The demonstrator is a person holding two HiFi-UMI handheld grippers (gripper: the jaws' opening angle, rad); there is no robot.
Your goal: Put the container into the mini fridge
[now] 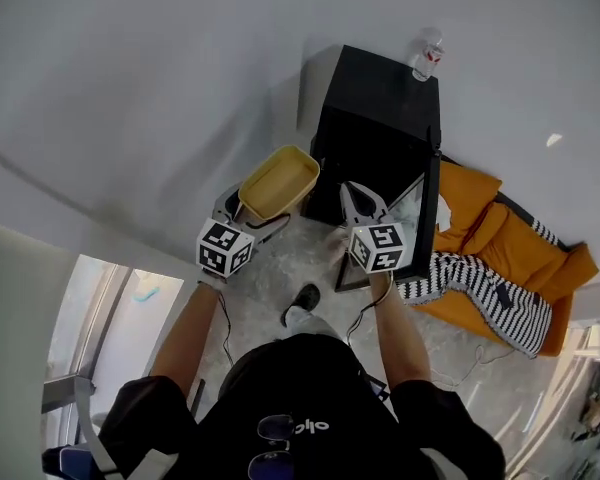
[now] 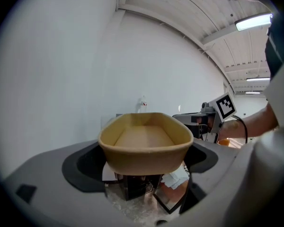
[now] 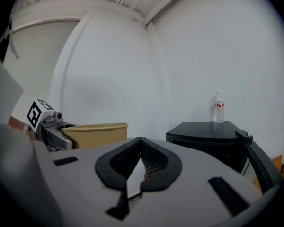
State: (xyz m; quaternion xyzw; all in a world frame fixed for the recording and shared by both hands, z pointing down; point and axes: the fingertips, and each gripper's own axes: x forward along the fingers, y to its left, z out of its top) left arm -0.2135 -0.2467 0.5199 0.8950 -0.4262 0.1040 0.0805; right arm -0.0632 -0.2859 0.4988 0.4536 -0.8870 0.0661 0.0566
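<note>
A tan, empty oval container (image 1: pixel 278 181) is held by its near end in my left gripper (image 1: pixel 242 211), which is shut on it; it fills the left gripper view as container (image 2: pixel 146 143). It hangs in the air just left of the black mini fridge (image 1: pixel 380 128), whose door (image 1: pixel 431 208) stands open toward me. My right gripper (image 1: pixel 359 205) hovers in front of the fridge opening, jaws shut with nothing between them. In the right gripper view the container (image 3: pixel 95 133) is at the left and the fridge (image 3: pixel 213 138) at the right.
A clear water bottle (image 1: pixel 427 55) with a red label stands on the fridge top, also seen as bottle (image 3: pixel 219 107). An orange cushion (image 1: pixel 510 253) and a black-and-white striped cloth (image 1: pixel 475 283) lie on the floor right of the fridge. A white wall is behind.
</note>
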